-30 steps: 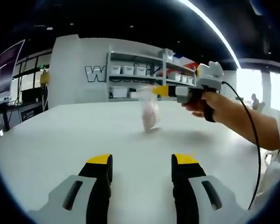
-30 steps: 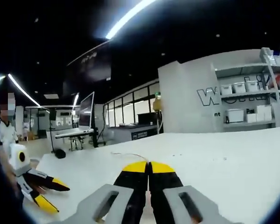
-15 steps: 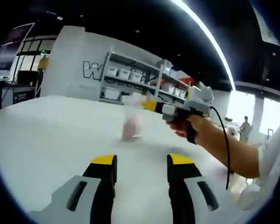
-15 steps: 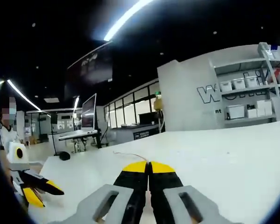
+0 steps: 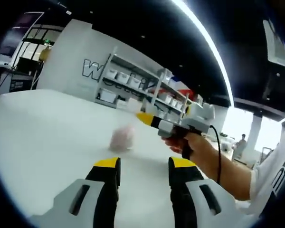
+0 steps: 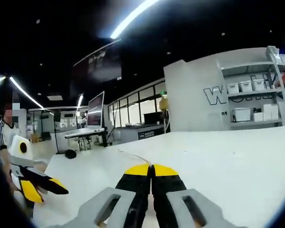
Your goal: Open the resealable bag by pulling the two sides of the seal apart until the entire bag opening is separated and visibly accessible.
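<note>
Ceiling light strip [image 5: 206,45] glares; bag [image 5: 122,138] motion-blurred; white table [image 6: 237,161] bright; fisheye edges warped.

Bag: a small, pale pinkish, translucent plastic resealable bag [image 5: 122,138], blurred in the left gripper view.
Look: soft and crumpled, rounded in outline, with no print or contents that could be made out through the blur.
Pose: it hung upright in the air, top edge uppermost, body drooping below it.
Top edge: it reached up to the yellow jaw tips of the right gripper [image 5: 143,117], which pinched it there.
Seal: too blurred to tell whether it was parted or closed.
Place: above the white tabletop [image 5: 42,128], a faint shadow under it, left of the hand holding that gripper.
</note>
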